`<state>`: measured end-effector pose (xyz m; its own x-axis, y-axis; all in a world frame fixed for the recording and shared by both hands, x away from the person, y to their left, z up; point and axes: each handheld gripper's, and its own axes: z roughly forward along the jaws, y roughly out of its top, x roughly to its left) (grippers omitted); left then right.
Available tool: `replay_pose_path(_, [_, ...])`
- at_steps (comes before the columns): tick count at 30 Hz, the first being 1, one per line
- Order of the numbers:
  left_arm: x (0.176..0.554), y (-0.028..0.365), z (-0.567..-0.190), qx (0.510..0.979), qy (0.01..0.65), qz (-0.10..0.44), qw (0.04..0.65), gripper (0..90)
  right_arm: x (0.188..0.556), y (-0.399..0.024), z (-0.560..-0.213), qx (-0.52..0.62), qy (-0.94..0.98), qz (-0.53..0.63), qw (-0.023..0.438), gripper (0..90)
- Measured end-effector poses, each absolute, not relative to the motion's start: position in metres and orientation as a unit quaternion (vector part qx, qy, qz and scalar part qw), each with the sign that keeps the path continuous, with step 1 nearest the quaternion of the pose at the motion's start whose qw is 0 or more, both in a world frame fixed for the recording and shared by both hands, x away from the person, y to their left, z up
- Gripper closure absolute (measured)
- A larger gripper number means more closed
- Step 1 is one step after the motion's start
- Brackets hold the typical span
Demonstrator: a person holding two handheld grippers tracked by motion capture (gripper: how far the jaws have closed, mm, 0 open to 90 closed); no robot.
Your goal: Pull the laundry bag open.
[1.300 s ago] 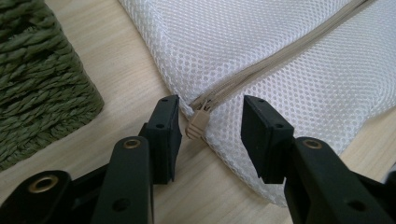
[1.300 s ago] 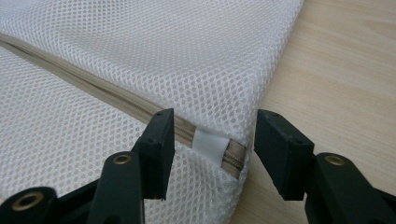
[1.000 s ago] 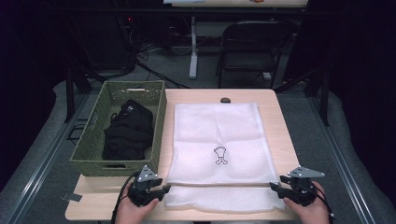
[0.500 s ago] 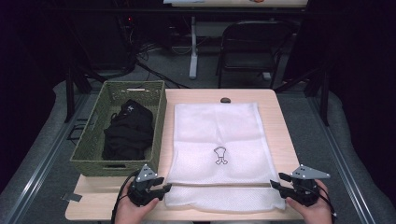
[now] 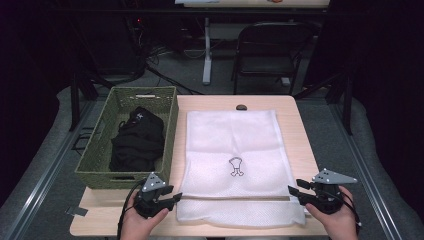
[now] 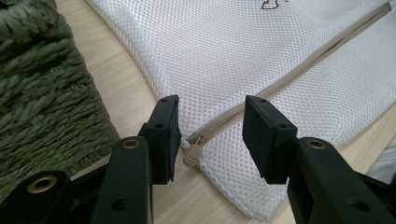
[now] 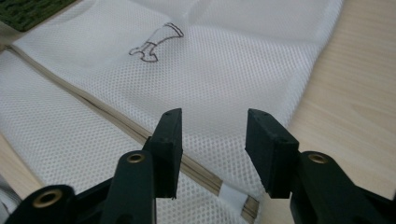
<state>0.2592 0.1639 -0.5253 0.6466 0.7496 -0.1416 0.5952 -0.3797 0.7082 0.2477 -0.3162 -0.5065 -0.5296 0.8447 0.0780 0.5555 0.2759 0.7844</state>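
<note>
A white mesh bag (image 5: 232, 145) with a small drawn figure lies flat on the wooden table (image 5: 300, 130), and its beige zipper (image 5: 235, 199) runs across near the front edge. My left gripper (image 5: 172, 198) sits at the zipper's left end. In the left gripper view it (image 6: 210, 135) is open, with the zipper pull (image 6: 191, 153) lying between the jaws, untouched. My right gripper (image 5: 295, 192) hovers at the zipper's right end. In the right gripper view it (image 7: 212, 144) is open over the zipper (image 7: 205, 172); its jaws have just been closing, with nothing pinched.
A green woven basket (image 5: 95, 175) holding black clothes (image 5: 137, 142) stands left of the bag, close to my left gripper. A small dark object (image 5: 241, 107) lies at the table's far edge. A folding chair (image 5: 270, 50) stands beyond the table.
My right gripper has lifted a little above the bag's corner and its jaws have narrowed. The left gripper and the bag have stayed where they were.
</note>
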Motion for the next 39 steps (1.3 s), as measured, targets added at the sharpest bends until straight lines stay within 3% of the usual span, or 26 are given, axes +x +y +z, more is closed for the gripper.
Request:
replay_pose_path(7, [0.259,0.164,-0.515,0.826,0.404,0.105,0.377,59.1,0.246,-0.298,-0.49,0.393,0.811,0.384,0.199,70.5])
replay_pose_path(14, [0.259,0.162,-0.501,0.824,0.405,0.11,0.382,58.7,0.256,-0.271,-0.48,0.358,0.832,0.373,0.2,73.6])
replay_pose_path(25, [0.262,0.157,-0.484,0.823,0.396,0.12,0.39,52.2,0.265,-0.235,-0.498,0.326,0.845,0.386,0.175,67.1])
replay_pose_path(39, [0.273,0.165,-0.464,0.816,0.399,0.123,0.4,56.8,0.26,-0.231,-0.521,0.316,0.857,0.368,0.176,65.8])
